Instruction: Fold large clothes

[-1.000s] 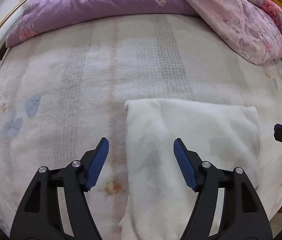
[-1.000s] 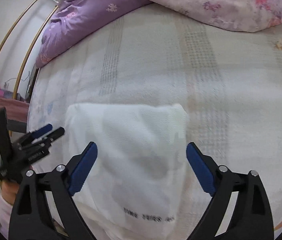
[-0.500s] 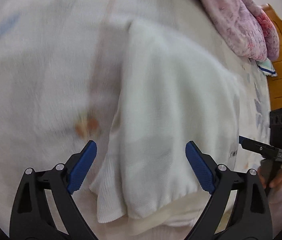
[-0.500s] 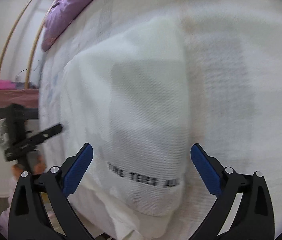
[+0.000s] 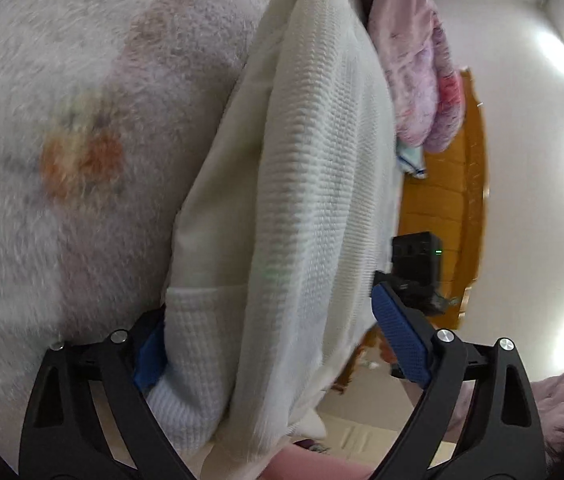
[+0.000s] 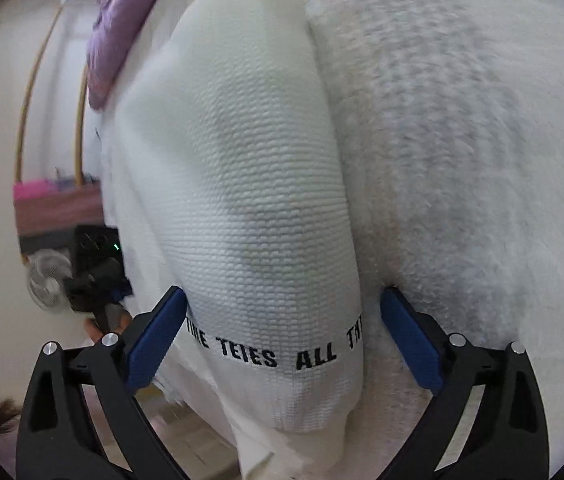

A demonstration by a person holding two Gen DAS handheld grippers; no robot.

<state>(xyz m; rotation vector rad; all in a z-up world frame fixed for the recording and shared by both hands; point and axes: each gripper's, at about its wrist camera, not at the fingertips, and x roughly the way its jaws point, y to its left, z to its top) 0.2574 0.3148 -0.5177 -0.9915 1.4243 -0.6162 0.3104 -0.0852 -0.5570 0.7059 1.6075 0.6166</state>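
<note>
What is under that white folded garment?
The garment lies on a fuzzy pale blanket that shows all around it, with an orange print beside it. The blanket directly beneath, and anything between the folded layers, is covered.

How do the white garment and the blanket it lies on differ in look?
The white garment has a tight waffle weave; the blanket under it is fuzzy and plush. The garment carries a line of black letters near its hem; the blanket shows faint grey checks and, in the left wrist view, an orange blotch. The garment is folded into a thick stack; the blanket lies spread out. Both are pale and soft.
</note>
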